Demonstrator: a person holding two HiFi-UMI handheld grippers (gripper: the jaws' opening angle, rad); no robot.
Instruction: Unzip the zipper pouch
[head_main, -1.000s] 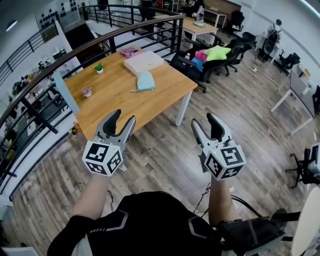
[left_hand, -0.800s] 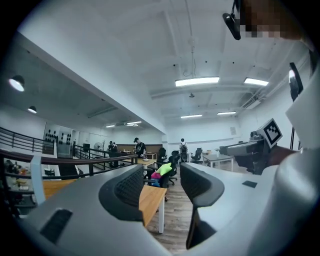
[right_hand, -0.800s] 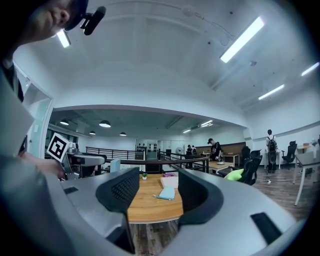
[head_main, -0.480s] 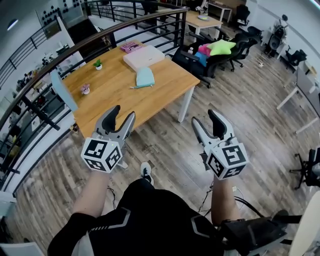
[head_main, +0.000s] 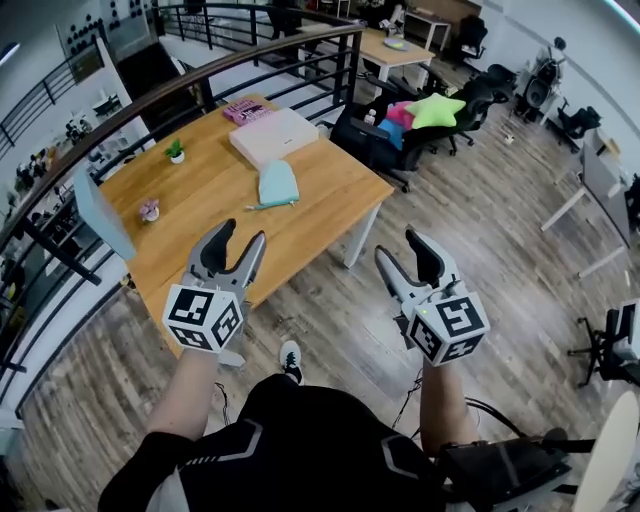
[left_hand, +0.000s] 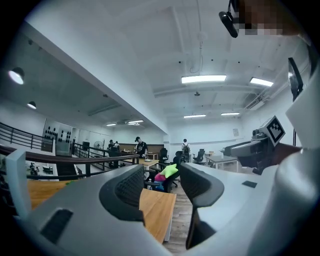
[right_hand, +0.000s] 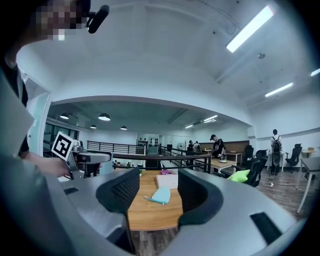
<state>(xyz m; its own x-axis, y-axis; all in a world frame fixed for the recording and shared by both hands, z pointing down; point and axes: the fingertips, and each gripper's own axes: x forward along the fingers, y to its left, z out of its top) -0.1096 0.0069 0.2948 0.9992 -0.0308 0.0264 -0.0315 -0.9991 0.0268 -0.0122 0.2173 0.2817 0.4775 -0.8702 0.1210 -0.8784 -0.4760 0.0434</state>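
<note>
A light teal zipper pouch (head_main: 277, 184) lies flat on the wooden table (head_main: 190, 215), its pull tab pointing left. The right gripper view shows the pouch (right_hand: 161, 195) far off, between the jaws' line of sight. My left gripper (head_main: 242, 236) hangs in the air over the table's near edge, well short of the pouch. Its jaws have just been opening and stand open with nothing between them (left_hand: 161, 170). My right gripper (head_main: 400, 246) is over the floor, right of the table, also open and empty (right_hand: 158, 175).
A white box (head_main: 273, 135) and a pink item (head_main: 245, 109) lie behind the pouch. A small plant (head_main: 176, 152) and a little pot (head_main: 149, 210) stand at the table's left. A black railing (head_main: 250, 62) runs behind it, with office chairs and a green star cushion (head_main: 436, 108) to the right.
The person has walked toward the table, so the table and pouch sit closer. Both grippers have come forward with them; the left one now reaches the table's near edge.
</note>
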